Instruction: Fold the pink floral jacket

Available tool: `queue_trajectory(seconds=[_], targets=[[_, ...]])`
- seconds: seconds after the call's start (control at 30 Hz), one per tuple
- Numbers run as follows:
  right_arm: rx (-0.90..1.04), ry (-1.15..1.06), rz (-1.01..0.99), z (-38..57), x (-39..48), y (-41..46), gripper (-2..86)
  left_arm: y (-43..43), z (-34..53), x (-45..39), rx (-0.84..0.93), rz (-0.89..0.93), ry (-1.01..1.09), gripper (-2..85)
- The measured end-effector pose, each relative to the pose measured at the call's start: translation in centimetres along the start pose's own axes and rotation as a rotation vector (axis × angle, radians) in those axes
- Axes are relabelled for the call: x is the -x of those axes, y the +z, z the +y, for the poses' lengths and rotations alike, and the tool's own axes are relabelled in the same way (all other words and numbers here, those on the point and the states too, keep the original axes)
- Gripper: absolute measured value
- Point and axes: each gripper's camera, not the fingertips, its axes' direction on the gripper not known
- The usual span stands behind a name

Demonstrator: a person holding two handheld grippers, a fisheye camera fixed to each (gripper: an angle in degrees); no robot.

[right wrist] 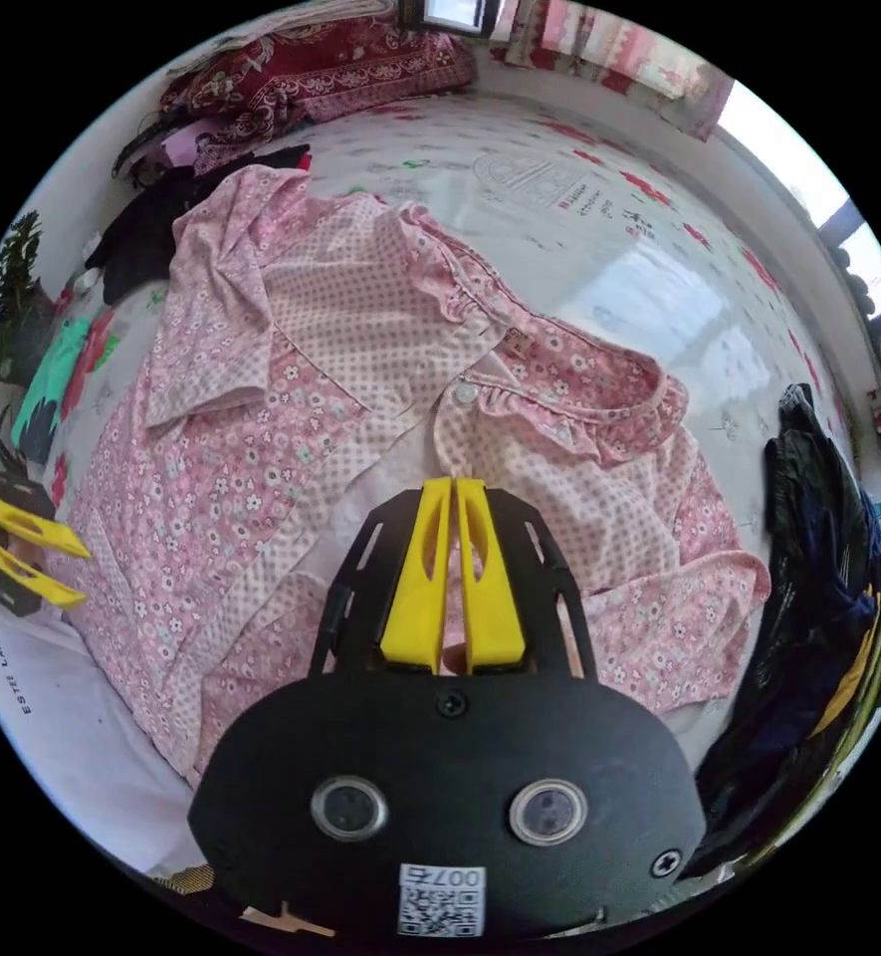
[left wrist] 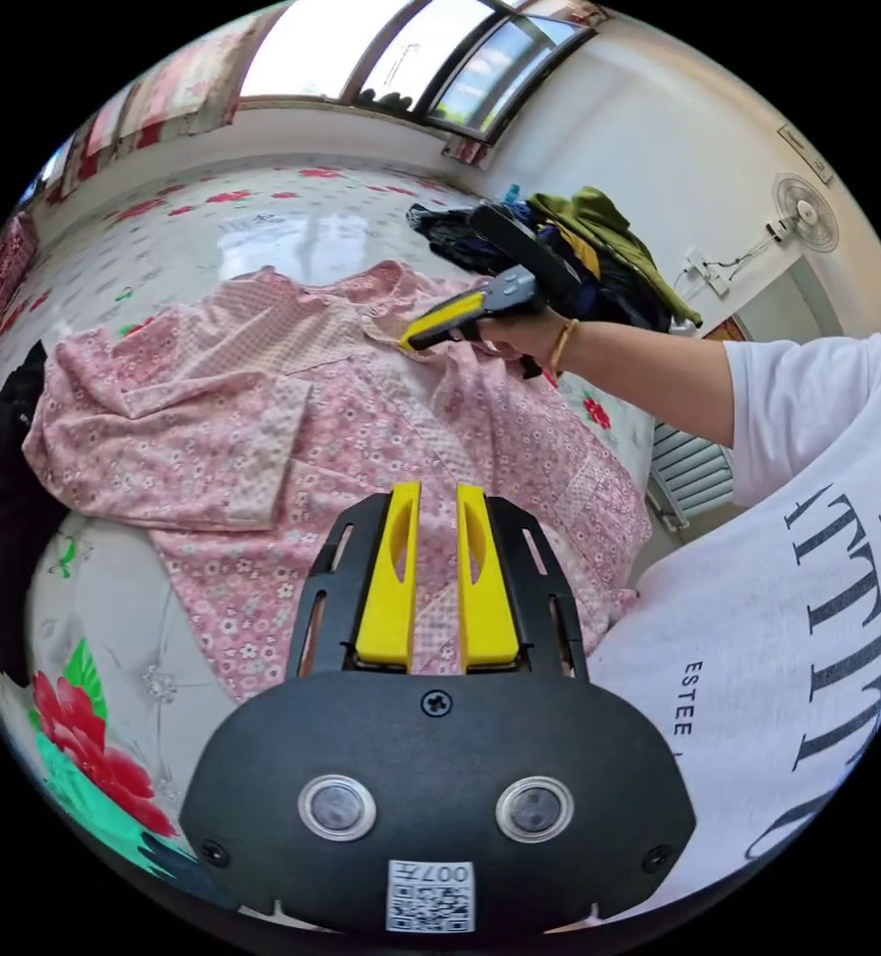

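The pink floral jacket [right wrist: 360, 378] lies spread on the floral bed cover [right wrist: 599, 249], collar far, hem near the person. The left gripper [left wrist: 438, 495] hovers over the hem, jaws narrowly parted. The right gripper [right wrist: 453, 485] sits at the front placket below the collar, jaws nearly closed; whether they pinch fabric cannot be determined. A pile of dark clothes [right wrist: 818, 597] lies to the right.

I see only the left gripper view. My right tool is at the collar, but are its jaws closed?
Observer: Yes. In the right gripper view the right tool has its jaws together, tips over the front opening of the pink jacket.
Operator: Is any button near the tips?
Observer: One white button sits just beyond them, under the collar.
Operator: Anything off to the side that I miss?
Observer: A leafy green plant stands past the edge of the bed.
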Motion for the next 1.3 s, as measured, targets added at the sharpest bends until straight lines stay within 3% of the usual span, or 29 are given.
queue_trajectory(seconds=[0.1,0.27,0.33,0.4,0.53,0.73,0.97,1.1,1.2,1.3], targets=[[-0.161,0.151,-0.085,1.9,-3.7,-3.9,0.0,1.2,-1.0,-1.6,-0.002,0.069,0.037,8.6],[-0.525,0.46,-0.497,5.0,-10.7,-9.6,-0.1,4.4,-3.9,-1.3,0.023,0.118,0.064,12.8],[-0.558,0.474,-0.506,4.2,-10.9,-10.0,0.1,6.1,-4.5,-1.4,0.062,0.124,0.073,13.1],[-0.52,0.424,-0.466,2.1,-9.8,-9.6,0.4,7.4,-4.3,-2.4,0.102,0.139,0.096,13.1],[-0.269,0.314,-0.366,-1.5,-6.7,-6.3,2.2,7.9,-2.1,-3.8,0.132,0.123,0.111,12.4],[-0.265,0.199,-0.132,8.0,-0.2,-9.8,3.3,7.6,2.2,-5.2,0.186,0.134,0.118,11.7],[-0.081,0.12,-0.211,21.8,11.1,-8.2,2.5,8.2,6.3,-9.9,0.242,0.185,0.224,11.3],[-0.028,0.134,-0.295,22.5,14.1,-5.8,1.5,10.2,8.7,-12.3,0.299,0.159,0.27,11.3],[0.053,0.132,-0.194,22.1,15.0,-4.1,0.5,11.6,10.6,-12.9,0.357,0.093,0.269,11.3],[0.001,0.172,-0.182,23.0,13.4,-6.1,0.1,11.0,12.5,-13.4,0.338,0.013,0.271,10.6]])
